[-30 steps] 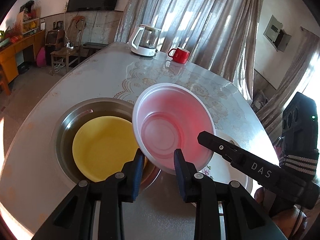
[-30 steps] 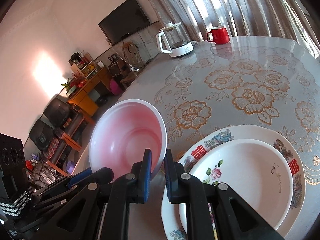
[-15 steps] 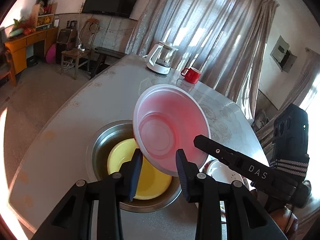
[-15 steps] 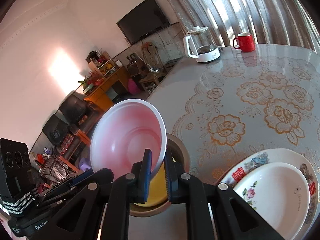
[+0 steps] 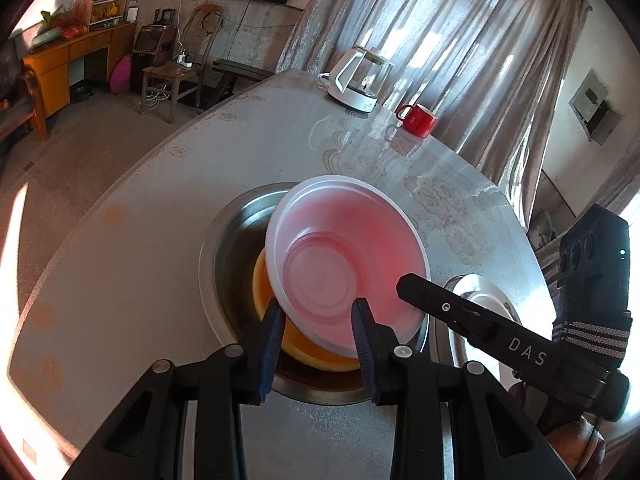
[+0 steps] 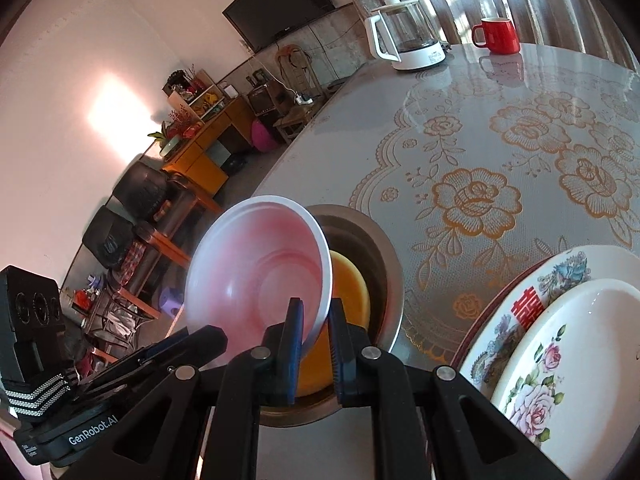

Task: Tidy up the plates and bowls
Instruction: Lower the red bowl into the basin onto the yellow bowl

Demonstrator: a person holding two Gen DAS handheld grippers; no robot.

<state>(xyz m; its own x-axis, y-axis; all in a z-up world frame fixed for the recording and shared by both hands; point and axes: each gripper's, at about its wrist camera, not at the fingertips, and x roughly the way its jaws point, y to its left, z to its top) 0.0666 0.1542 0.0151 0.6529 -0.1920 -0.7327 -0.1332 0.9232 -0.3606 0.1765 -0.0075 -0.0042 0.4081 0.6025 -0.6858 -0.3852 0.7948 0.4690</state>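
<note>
A pink bowl with a white rim point(image 5: 348, 264) hangs tilted over a steel basin point(image 5: 228, 248) that holds a yellow bowl point(image 5: 312, 348). My right gripper point(image 6: 316, 320) is shut on the pink bowl's point(image 6: 260, 276) near rim, one pad inside and one outside. It enters the left wrist view from the right as a black arm point(image 5: 460, 316). My left gripper point(image 5: 316, 320) stands slightly apart just under the bowl's near edge, pinching nothing. The yellow bowl point(image 6: 348, 284) is partly hidden behind the pink one.
Two stacked flowered plates point(image 6: 560, 340) lie right of the basin point(image 6: 384, 264). A glass kettle point(image 5: 360, 80) and a red mug point(image 5: 418, 120) stand at the table's far side. The table's curved edge runs along the left, with the floor beyond.
Both grippers carried the pink bowl leftward from beside the plates to over the basin and the yellow bowl, sinking a little. The left jaws widened slightly.
</note>
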